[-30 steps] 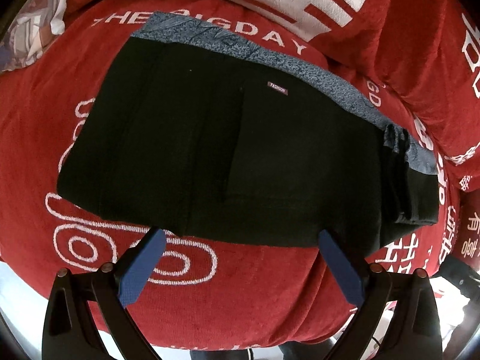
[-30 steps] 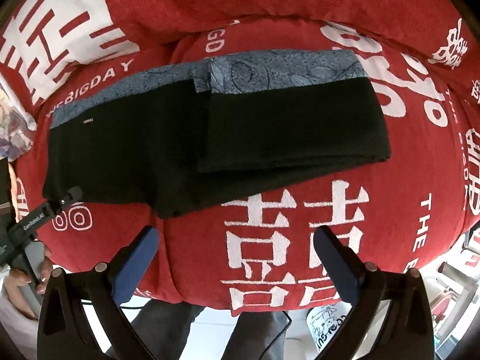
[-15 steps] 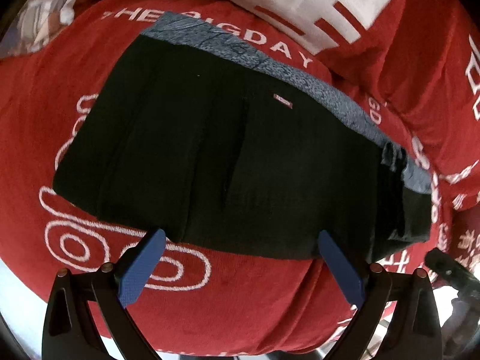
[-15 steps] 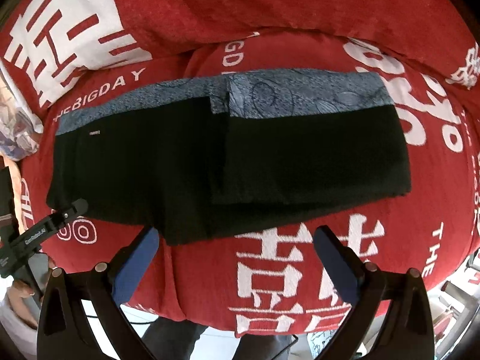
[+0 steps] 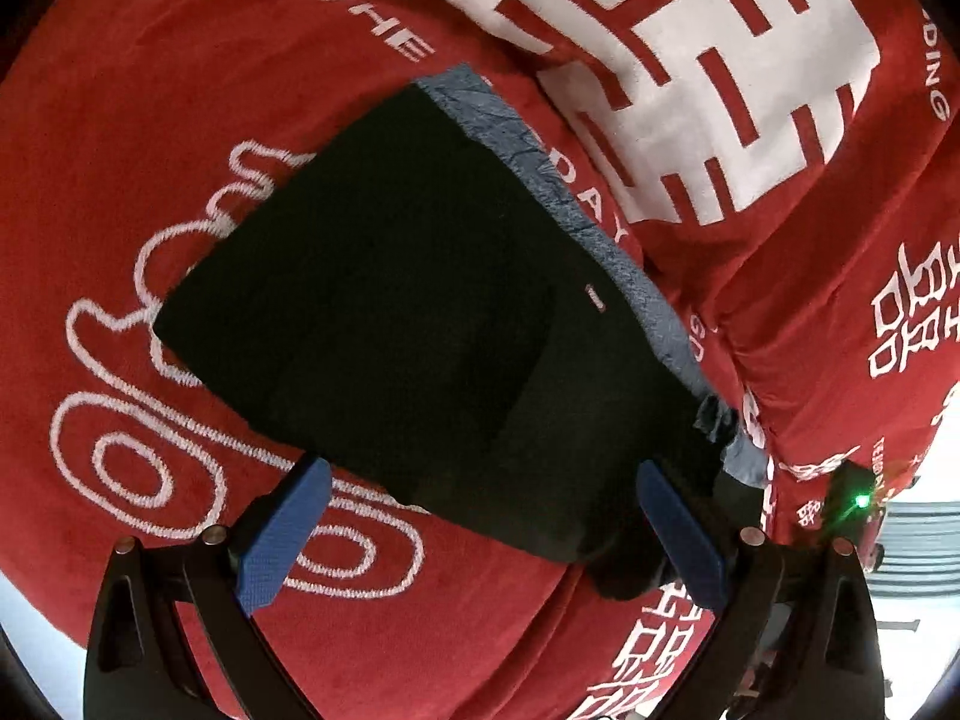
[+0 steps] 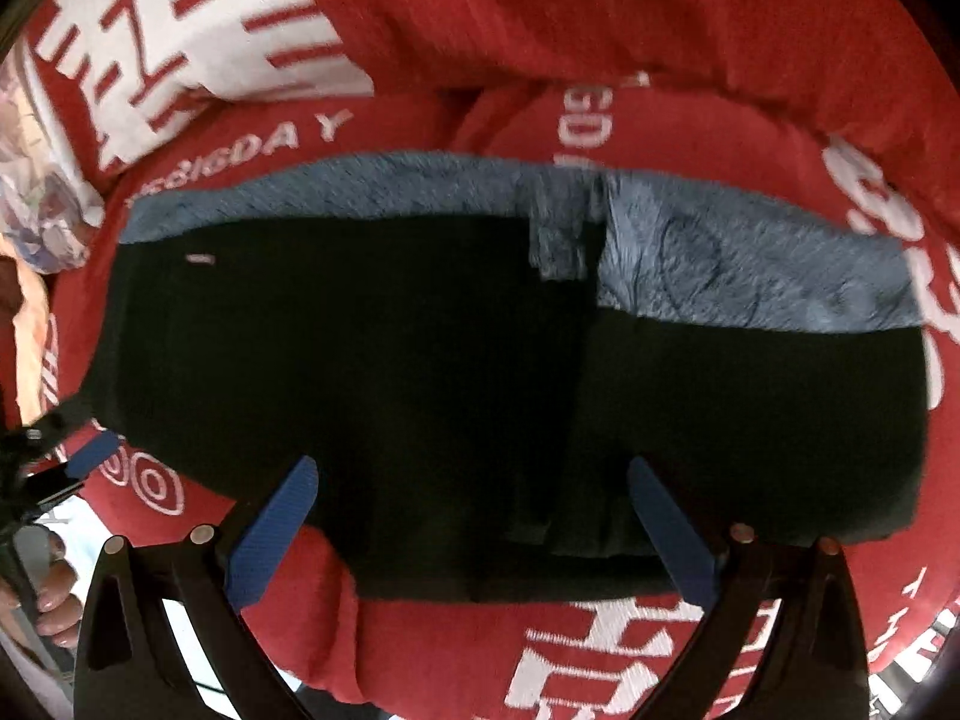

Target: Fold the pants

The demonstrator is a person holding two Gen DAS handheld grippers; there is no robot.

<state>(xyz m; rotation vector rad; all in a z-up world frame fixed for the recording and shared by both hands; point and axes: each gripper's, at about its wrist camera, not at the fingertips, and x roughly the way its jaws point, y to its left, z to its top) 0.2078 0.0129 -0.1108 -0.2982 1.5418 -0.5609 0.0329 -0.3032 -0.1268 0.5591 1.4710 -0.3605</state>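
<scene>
Black pants [image 6: 420,372] with blue-grey swirled waistband [image 6: 750,264] on red-and-white cover [image 6: 600,18].

Left wrist: close above the pants [image 5: 408,324], looking down and forward from their left end. Right wrist: close at their near edge [image 6: 456,372], facing the waistband; blurred, possibly mid-motion. Shared: pants, red cover [image 5: 108,138].

I am at home, in a living room: my work lies on a sofa seat under a red throw [image 5: 120,192] with white wedding characters, and a floral cushion [image 6: 36,204] sits at its left corner.
</scene>
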